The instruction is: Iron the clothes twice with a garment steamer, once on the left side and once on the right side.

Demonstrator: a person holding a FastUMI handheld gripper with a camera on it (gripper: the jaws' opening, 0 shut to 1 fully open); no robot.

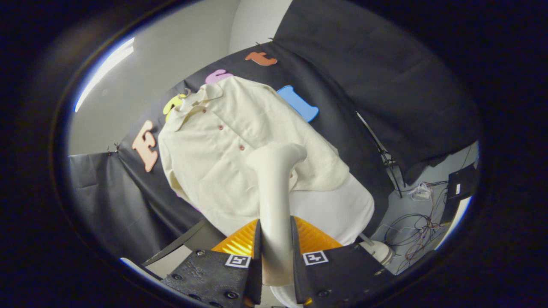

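gripper (276, 261) clamps cream steamer (276, 188) against buttoned cream shirt (222, 149).

Your gripper (276, 256) has both fingers pressed on the cream plastic garment steamer handle (274, 205) between them. Beyond its head, the cream button-up shirt (222, 149) hangs before the black cloth wall (364, 85), above a white cloth (338, 209).

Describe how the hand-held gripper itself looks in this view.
The hand-held gripper has two broad, flat fingers with a rough textured surface, fastened by round screws. Each finger carries a small square black-and-white marker near its inner edge. No cable on it is visible.
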